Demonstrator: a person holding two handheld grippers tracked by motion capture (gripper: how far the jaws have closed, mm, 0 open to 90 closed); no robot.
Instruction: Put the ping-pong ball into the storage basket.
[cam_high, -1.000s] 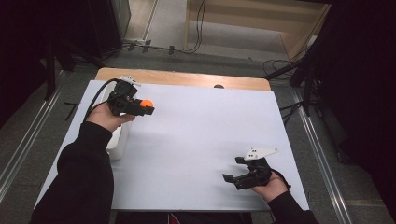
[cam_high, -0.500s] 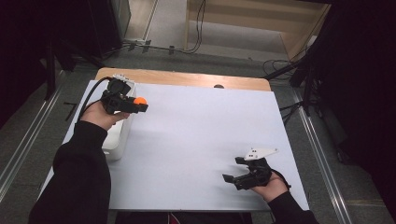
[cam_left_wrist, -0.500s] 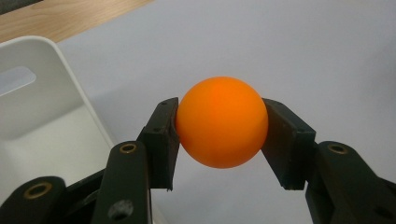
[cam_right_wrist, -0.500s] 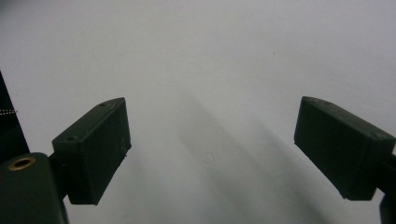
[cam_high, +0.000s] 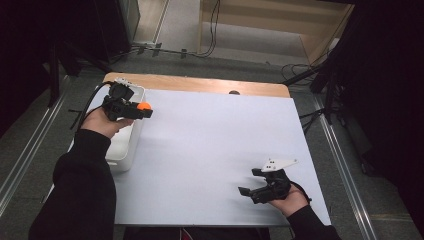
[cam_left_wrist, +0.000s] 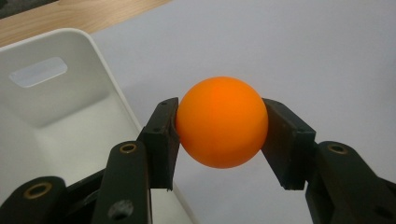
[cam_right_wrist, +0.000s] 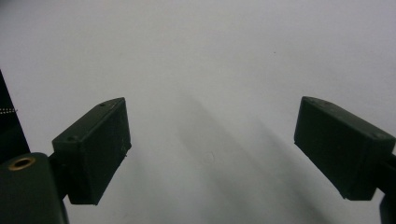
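An orange ball sits clamped between the two black jaws of my left gripper. In the high view the ball hangs just past the right rim of a white bin at the table's left side. The bin looks hollow and bare inside where the left gripper view shows it. My right gripper rests low over the white tabletop near the front right, jaws spread wide with nothing between them.
The white tabletop spreads between the two hands. A strip of wooden table runs along the far edge. Cables and dark stands lie on the floor beyond and to the right.
My left gripper has carried the orange ball away from me, toward the far end of the bin. The right gripper has stayed put.
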